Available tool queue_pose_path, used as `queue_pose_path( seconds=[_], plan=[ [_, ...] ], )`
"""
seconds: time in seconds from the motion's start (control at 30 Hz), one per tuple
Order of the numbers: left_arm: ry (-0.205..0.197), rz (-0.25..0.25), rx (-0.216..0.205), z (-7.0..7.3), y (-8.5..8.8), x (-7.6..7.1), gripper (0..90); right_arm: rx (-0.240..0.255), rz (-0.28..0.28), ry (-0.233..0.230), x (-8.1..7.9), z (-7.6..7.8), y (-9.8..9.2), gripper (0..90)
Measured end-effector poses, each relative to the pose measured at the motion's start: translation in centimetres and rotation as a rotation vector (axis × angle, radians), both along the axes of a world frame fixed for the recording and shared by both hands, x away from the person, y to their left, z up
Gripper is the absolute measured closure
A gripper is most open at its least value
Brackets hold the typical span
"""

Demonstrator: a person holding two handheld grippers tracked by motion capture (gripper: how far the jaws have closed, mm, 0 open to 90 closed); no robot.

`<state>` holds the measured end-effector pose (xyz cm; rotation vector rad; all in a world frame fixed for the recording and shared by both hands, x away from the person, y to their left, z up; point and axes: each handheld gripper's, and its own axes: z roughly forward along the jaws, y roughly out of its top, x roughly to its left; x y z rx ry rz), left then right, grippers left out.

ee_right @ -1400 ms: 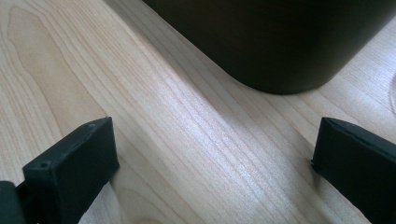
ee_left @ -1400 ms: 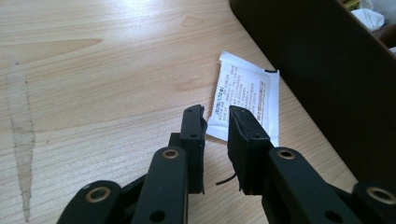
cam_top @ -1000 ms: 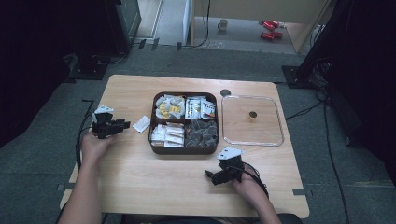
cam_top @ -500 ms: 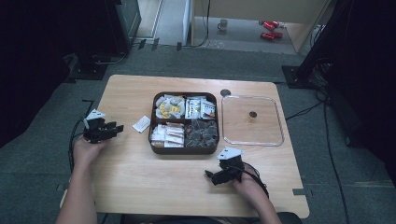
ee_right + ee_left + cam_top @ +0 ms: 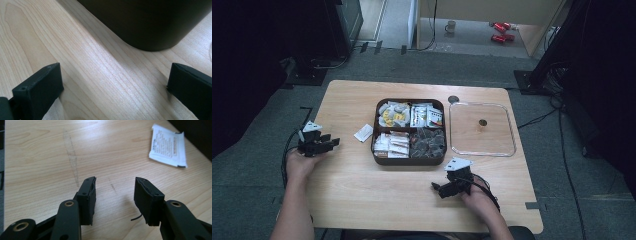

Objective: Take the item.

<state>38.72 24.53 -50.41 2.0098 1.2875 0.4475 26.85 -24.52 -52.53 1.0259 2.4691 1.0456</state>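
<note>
sachet (image 5: pixel 363 133) lies left of tray (image 5: pixel 408 159).

Your left gripper (image 5: pixel 333 142) sat near the left edge of the table, held from behind by your left hand (image 5: pixel 302 161) and pointing toward the middle, its jaws just having opened with nothing between them. Your right gripper (image 5: pixel 435 187) lay low near the front edge, right hand (image 5: pixel 476 195) behind it, jaws spread wide and empty. Both forearms came in from the front edge.

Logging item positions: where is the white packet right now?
In the high view, the white packet lies flat on the table, just left of the brown tray.
</note>
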Motion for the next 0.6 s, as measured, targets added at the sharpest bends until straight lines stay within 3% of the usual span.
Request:
queue_pose_path(
  seconds=[0.07, 0.2, 0.27, 0.47, 0.6],
  plan=[
    [-0.001, -0.003, 0.025, -0.3, 0.18, -0.04, 52.8, 0.0, 0.0, 0.0, 0.0, 0.0, 0.0, 0.0],
    [-0.017, -0.003, 0.027, -0.45, 0.35, -0.11, 51.5, 0.0, 0.0, 0.0, 0.0, 0.0, 0.0, 0.0],
    [-0.04, -0.006, 0.066, -0.62, 0.23, -0.18, 47.6, 0.0, 0.0, 0.0, 0.0, 0.0, 0.0, 0.0],
    [-0.055, 0.04, 0.055, -0.92, 0.28, -0.22, 37.2, 0.0, 0.0, 0.0, 0.0, 0.0, 0.0, 0.0],
    [-0.068, 0.026, 0.052, -1.2, 0.02, -0.27, 27.0, 0.0, 0.001, 0.0, 0.01, 0.0, 0.0, 0.0]
  ],
)
